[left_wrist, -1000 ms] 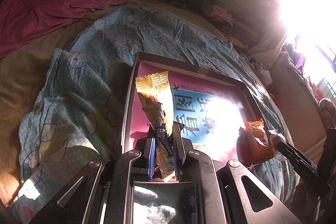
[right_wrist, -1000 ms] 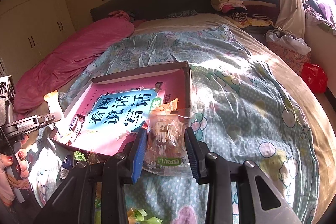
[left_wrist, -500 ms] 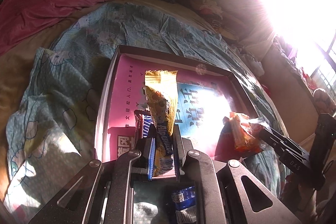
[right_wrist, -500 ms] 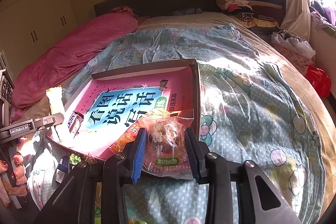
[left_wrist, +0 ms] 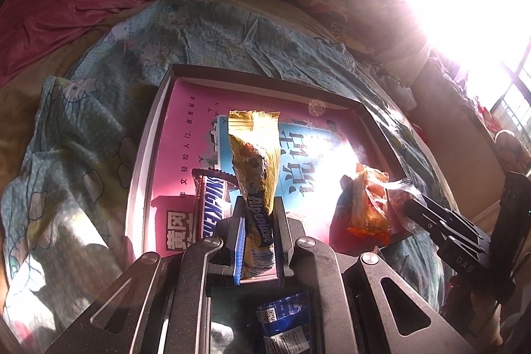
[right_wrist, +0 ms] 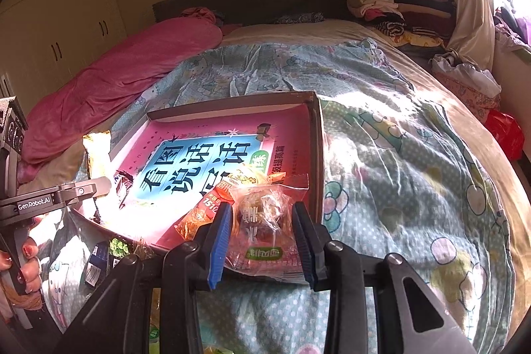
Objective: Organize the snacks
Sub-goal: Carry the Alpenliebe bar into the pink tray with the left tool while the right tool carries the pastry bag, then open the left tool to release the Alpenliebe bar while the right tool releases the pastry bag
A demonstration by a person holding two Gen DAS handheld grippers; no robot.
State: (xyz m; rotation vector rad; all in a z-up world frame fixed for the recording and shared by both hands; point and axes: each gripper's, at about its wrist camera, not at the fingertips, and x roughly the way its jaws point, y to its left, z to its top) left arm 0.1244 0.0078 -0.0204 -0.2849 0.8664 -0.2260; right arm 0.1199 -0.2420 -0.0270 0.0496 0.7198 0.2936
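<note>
1. Sunlit bedding fills both views: a blue cartoon-print quilt point(right_wrist: 391, 155) spreads across the bed, with a pink blanket point(right_wrist: 109, 88) at upper left and glare from a window at upper right.
2. At centre lies a shallow cardboard box point(left_wrist: 149, 155), its floor lined with a pink and blue printed sheet.
3. Over the last second both grippers have moved in over the box's near edge; the Snickers bar point(left_wrist: 209, 208), barely visible before, now shows plainly in the box's lower left.
4. Left gripper point(left_wrist: 258, 241): its fingers are pinched narrow on a yellow Alpenliebe packet point(left_wrist: 255, 168), which stands upright above the box floor beside the Snickers bar.
5. Right gripper point(right_wrist: 262, 238): its fingers are closed against a clear-wrapped cake packet point(right_wrist: 265, 221) held at the box's lower right corner, overlapping an orange snack packet point(right_wrist: 202, 214) that rests there.
6. That advance suggests both items are about to be set down inside; neither has been let go.
7. More wrappers point(right_wrist: 99, 261) lie on the quilt at lower left, so sorting appears unfinished.
</note>
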